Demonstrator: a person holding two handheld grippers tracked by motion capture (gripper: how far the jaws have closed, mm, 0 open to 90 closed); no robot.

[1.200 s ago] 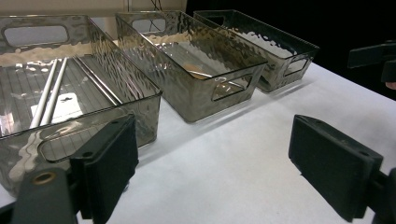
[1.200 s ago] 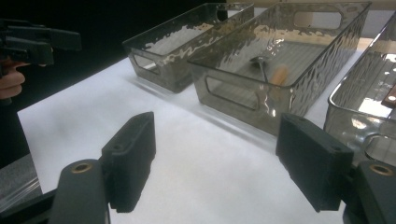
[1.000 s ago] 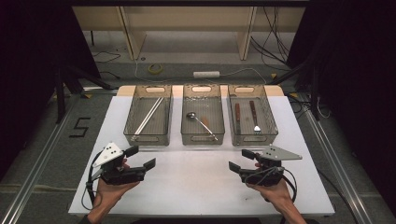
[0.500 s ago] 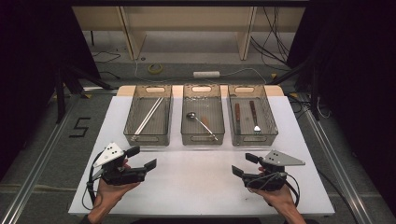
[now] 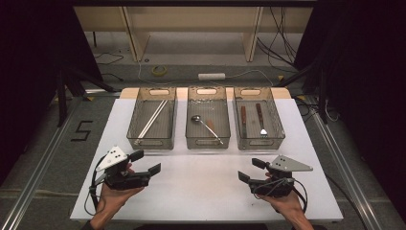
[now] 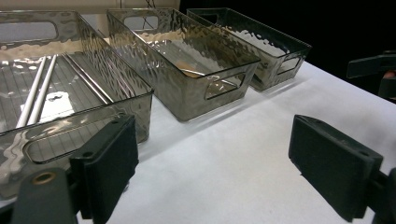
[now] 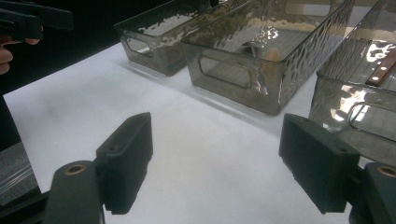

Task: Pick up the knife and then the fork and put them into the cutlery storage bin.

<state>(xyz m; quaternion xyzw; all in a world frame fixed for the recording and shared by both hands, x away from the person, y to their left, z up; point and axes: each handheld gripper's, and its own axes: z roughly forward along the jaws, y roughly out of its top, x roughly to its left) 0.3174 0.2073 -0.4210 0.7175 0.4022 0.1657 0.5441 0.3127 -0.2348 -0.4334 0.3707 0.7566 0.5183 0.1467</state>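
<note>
My left gripper (image 5: 145, 162) hovers open over the near left of the white table (image 5: 201, 177), held in a hand, nothing between its jaws. In the left gripper view the left gripper (image 6: 215, 168) points at bare tabletop in front of the left bin (image 6: 70, 93). My right gripper (image 5: 250, 170) is open over the near right, also empty. In the right gripper view the right gripper (image 7: 219, 158) faces the middle bin (image 7: 261, 60). Three smoky clear bins stand in a row at the back.
The left bin (image 5: 152, 120) holds chopsticks (image 5: 154, 117). The middle bin (image 5: 207, 139) holds a metal ladle (image 5: 206, 125). The right bin (image 5: 275, 129) holds two wooden-handled utensils (image 5: 261, 120). Cables and a tape roll (image 5: 159, 70) lie on the floor beyond the table.
My right gripper has drifted slightly toward the near edge of the table. The left gripper has hardly moved. Both stay open.
</note>
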